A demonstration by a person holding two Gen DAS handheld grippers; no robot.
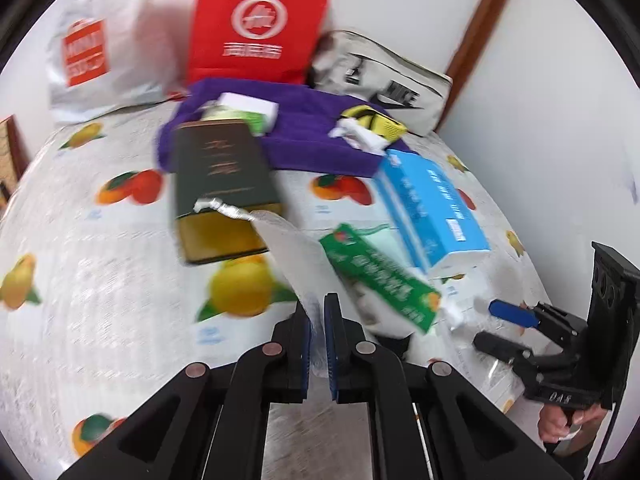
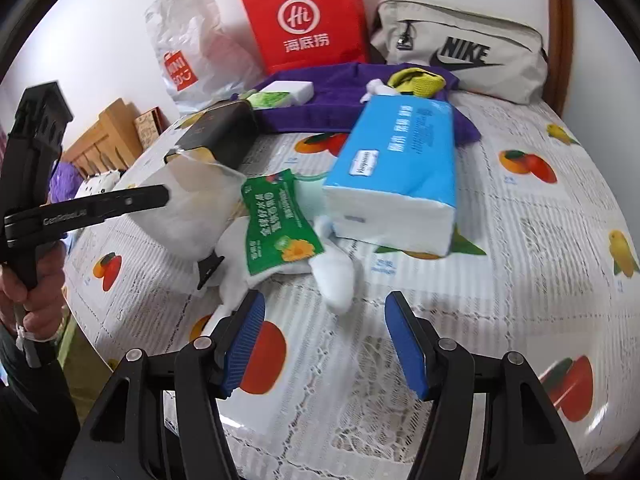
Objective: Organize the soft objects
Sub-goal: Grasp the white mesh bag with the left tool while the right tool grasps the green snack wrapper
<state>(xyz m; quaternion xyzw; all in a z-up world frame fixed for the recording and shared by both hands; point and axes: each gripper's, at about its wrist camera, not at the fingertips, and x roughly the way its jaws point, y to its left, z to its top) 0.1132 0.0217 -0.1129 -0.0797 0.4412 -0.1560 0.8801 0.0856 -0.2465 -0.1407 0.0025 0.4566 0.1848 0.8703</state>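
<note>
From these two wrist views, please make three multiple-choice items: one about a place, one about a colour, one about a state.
1. Where does the yellow glove lie?
A. on the purple towel
B. inside the red bag
C. on the floor

2. What colour is the big tissue pack?
A. pink
B. blue and white
C. black

3. How is the right claw?
A. shut on a sock
B. shut, empty
C. open, empty

Answers:
1 A, it rests on the towel in front of the grey Nike bag.
2 B, its wrapper is blue with white ends.
3 C, its blue pads stand wide apart above the tablecloth; the left claw pinches a clear plastic bag.
</note>
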